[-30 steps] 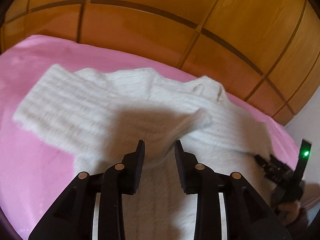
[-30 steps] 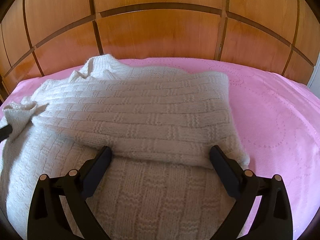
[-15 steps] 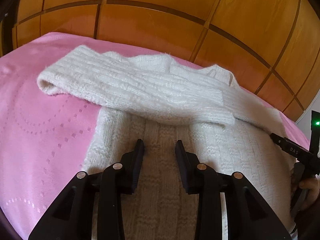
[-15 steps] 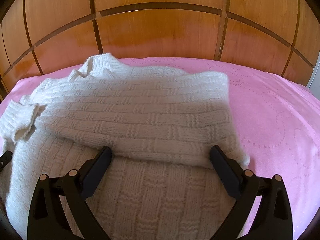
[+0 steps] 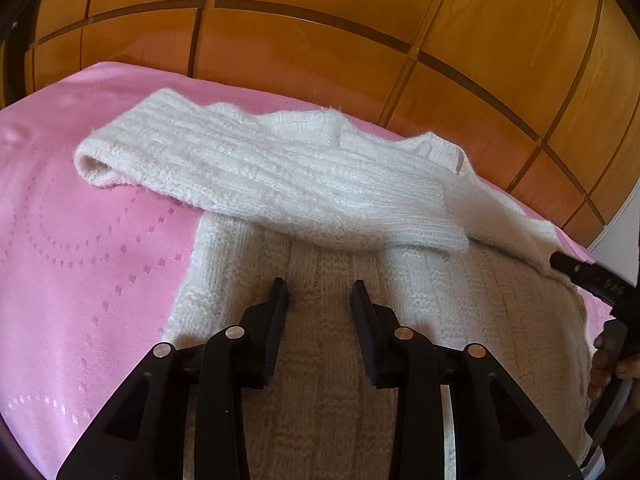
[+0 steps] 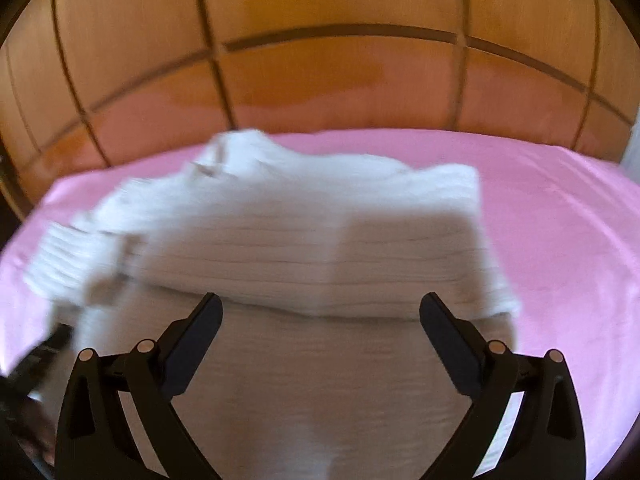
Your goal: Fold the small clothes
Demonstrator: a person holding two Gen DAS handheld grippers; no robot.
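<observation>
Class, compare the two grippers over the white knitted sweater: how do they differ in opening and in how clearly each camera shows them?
The left gripper has a narrow gap between its jaws; the right gripper stands much wider, though it has just been closing a little. The left wrist view is sharp; the right wrist view is blurred. Both are black, hold nothing, and point at the sweater on the pink bedcover.

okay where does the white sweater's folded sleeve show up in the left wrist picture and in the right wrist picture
Left wrist: the folded sleeve runs across the middle, lying over the sweater body, beyond the left gripper.
Right wrist: the blurred band of knit across the centre, beyond the right gripper, may be a folded sleeve; which one I cannot tell.
Shared landmark: the wooden headboard behind the pink cover.
</observation>
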